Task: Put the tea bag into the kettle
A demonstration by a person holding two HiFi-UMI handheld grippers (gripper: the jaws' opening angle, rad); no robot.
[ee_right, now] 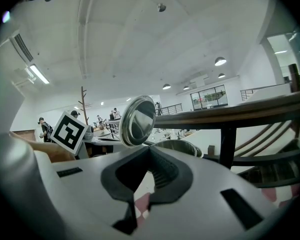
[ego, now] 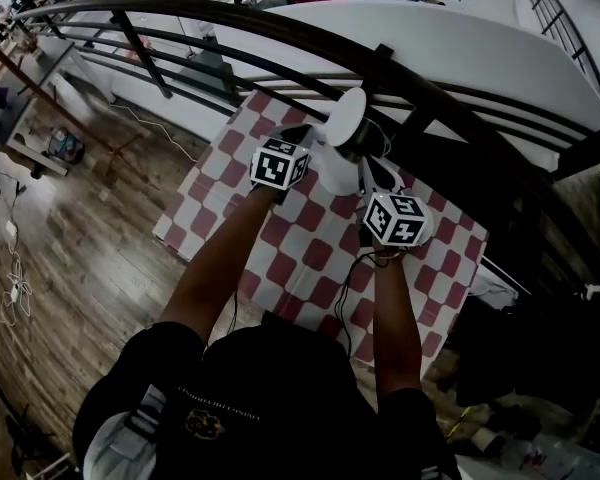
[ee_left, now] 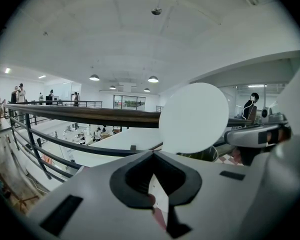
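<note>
**Head view.** Your left claw (ego: 305, 136) and right claw (ego: 377, 171) come in from the near side and meet at the kettle (ego: 360, 148). It stands toward the far edge of the checked worktop (ego: 305, 263), close to the railing (ego: 280, 28). Its lid (ego: 349, 116) is tipped up on edge, which I take as leaving the mouth clear for a drop. The left claw sits just left of the kettle and the right claw just near of it. The tea bag does not show here.

**Left gripper view.** This claw's jaws meet at the tips, and only white and red checks show through the pocket behind them. I see no tea bag pinched there. The pale outer face of the lid (ee_left: 193, 118) stands just beyond the tips, with the kettle's steel rim (ee_left: 207, 155) low to its right. You seem placed beside the lid rather than gripping it.

**Right gripper view.** These jaws are also closed tip to tip, again with only checked cloth behind them. The lid's shiny inner face (ee_right: 136, 120) tilts over the open rim (ee_right: 177, 145) straight ahead. The other gripper's marker cube (ee_right: 70, 130) is off to the left. I cannot find the tea bag in any view, so it may be inside the kettle or out of frame.
</note>
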